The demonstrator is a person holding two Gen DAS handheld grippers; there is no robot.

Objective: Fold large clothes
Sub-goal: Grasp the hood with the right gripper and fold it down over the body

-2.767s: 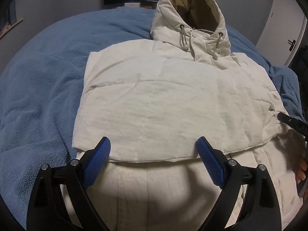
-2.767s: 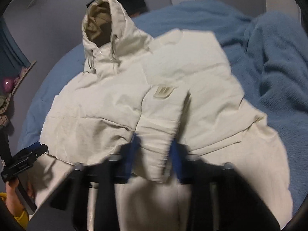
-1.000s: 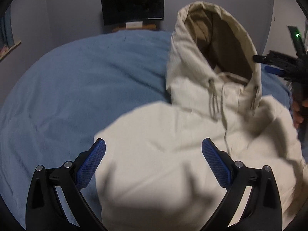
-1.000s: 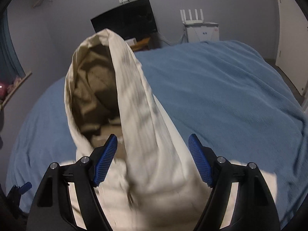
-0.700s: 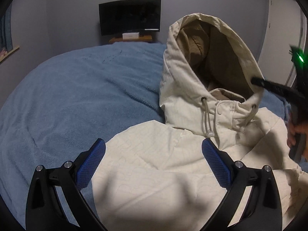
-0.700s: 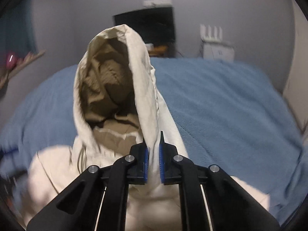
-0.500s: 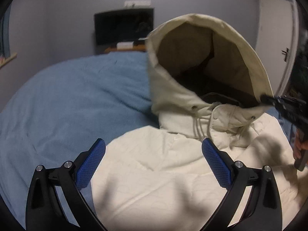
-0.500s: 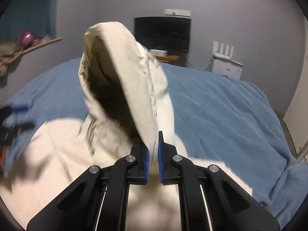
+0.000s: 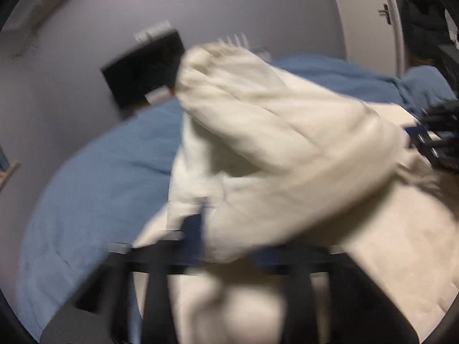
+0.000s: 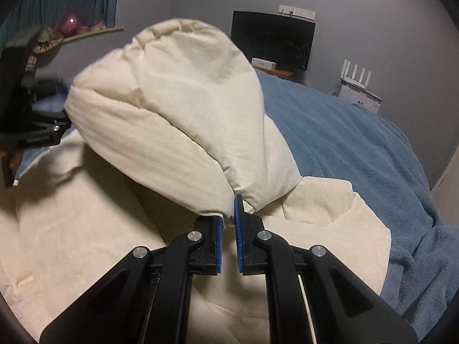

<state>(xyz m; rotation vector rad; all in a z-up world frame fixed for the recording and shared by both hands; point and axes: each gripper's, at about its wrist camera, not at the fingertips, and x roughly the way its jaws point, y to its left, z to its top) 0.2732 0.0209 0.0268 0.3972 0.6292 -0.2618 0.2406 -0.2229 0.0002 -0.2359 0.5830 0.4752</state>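
Hood (image 10: 172, 109) now tipped forward, hiding monitor (image 10: 274, 38) edge; blanket (image 10: 358, 149) beside.

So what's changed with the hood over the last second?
Both grippers have taken hold of the hood: the right gripper shut on its edge first, and the left gripper has just been closing on the other side. The hood is tipped forward over the jacket body. The blue blanket is unchanged.

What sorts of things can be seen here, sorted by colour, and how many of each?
Cream: 1, the hooded jacket.
Blue: 1, the blanket on the bed.
Black: 3, the left gripper, the right gripper and the screen.
White: 1, the router.
Total: 6.
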